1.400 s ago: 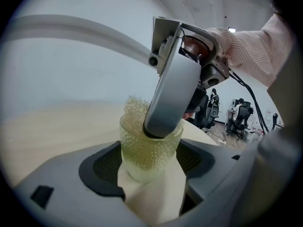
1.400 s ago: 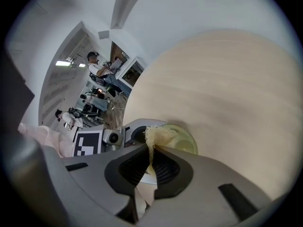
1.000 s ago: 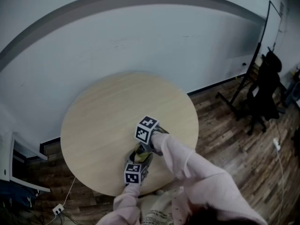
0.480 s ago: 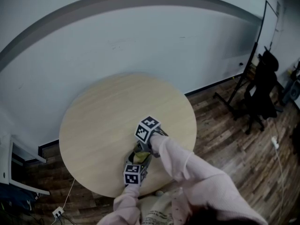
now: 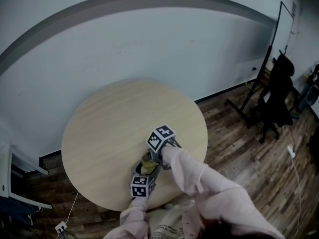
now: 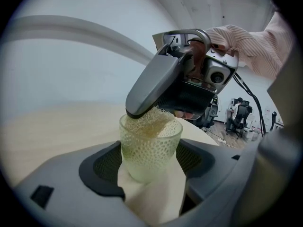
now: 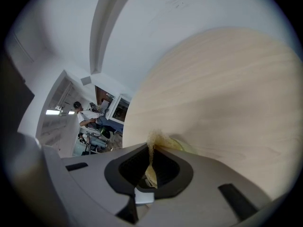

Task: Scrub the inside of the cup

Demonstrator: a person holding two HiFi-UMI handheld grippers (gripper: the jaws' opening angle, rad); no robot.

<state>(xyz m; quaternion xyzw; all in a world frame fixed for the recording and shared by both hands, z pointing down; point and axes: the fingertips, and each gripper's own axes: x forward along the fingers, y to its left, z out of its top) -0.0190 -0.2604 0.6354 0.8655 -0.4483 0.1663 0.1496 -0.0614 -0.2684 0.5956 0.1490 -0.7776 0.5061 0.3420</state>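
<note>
Two-jawed left gripper (image 6: 150,168) clamps the cup (image 6: 149,148) at lower centre; right gripper (image 7: 149,167) pinches the sponge (image 7: 154,140) inside it.

Nothing here for you to read — the left cube (image 5: 140,185) and right cube (image 5: 160,138), over the table's (image 5: 104,118) near edge, bear only square patterns.

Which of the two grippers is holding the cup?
The left gripper: its jaws clamp the glass cup, whereas the right gripper holds the yellow sponge pressed into it.
</note>
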